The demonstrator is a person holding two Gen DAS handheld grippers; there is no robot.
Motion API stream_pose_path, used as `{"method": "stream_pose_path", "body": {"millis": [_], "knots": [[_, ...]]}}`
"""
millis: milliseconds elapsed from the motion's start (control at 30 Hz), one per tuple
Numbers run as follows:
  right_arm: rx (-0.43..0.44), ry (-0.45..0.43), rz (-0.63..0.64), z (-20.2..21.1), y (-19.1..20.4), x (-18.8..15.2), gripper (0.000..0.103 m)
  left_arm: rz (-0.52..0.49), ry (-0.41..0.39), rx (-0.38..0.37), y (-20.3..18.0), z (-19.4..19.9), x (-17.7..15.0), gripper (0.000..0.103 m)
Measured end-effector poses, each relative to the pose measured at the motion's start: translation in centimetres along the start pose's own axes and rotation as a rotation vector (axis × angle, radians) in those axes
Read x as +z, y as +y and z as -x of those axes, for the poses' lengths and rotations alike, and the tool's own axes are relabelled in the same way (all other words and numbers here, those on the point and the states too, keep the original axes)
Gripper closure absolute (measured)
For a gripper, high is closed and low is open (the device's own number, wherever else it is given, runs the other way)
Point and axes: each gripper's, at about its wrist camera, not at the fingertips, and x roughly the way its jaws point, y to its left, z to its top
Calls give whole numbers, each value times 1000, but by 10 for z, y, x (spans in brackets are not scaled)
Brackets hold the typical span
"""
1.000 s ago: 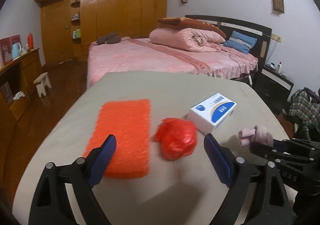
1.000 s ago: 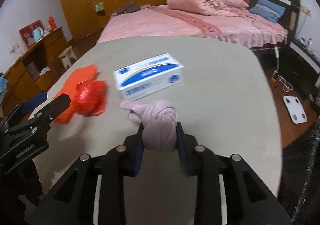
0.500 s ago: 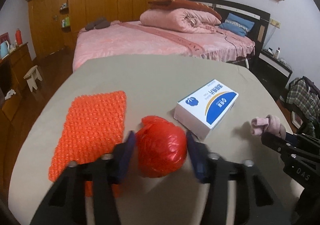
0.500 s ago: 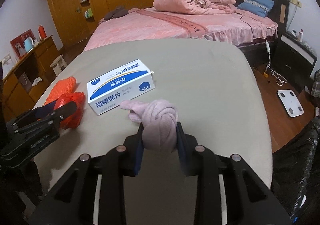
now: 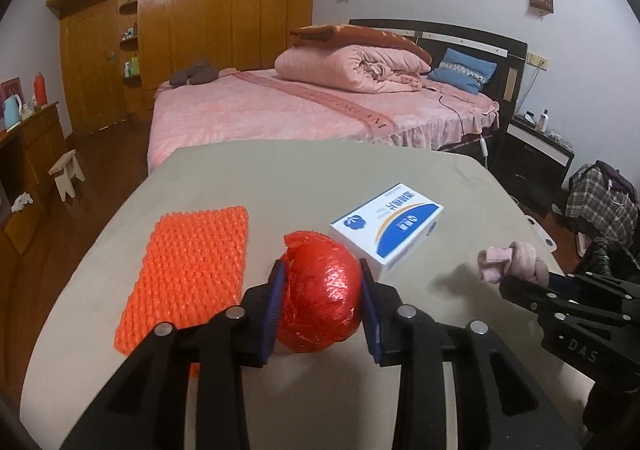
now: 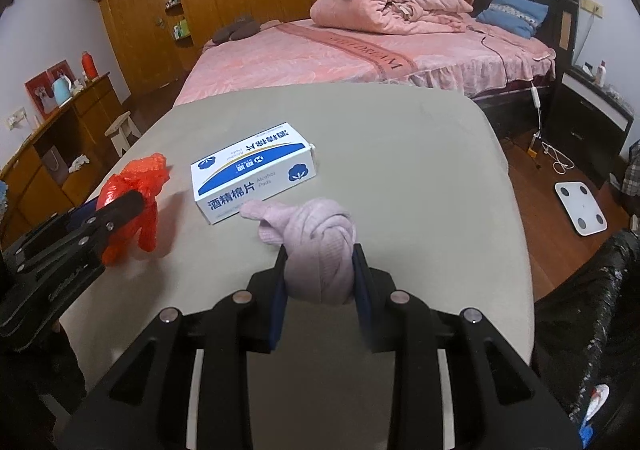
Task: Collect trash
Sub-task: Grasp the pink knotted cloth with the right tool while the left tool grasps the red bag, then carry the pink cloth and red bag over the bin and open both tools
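The left claw [image 5: 323,304], which stood wide a second ago, has just been closing and now pinches the red bag [image 5: 318,296] near the table's [image 5: 304,174] front edge, while the right claw [image 6: 319,278] grips the pink sock [image 6: 320,246], so both pieces look ready to carry off.

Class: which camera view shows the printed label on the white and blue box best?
The right wrist view: the alcohol pads box shows its top and front, with readable print. In the left wrist view the box lies farther off, its print too small to read.
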Motion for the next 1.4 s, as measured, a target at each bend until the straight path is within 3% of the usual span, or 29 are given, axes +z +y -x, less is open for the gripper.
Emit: {"method": "stream_pose_path", "body": {"millis": [633,1400], "knots": [[-3,-78,-12,77,-21,-2,74,12,-50,-31,-44,65,10,68],[-97,-211,-76,192,-95,-23,74,-101,-145,-168,-153,139,28,68]]}}
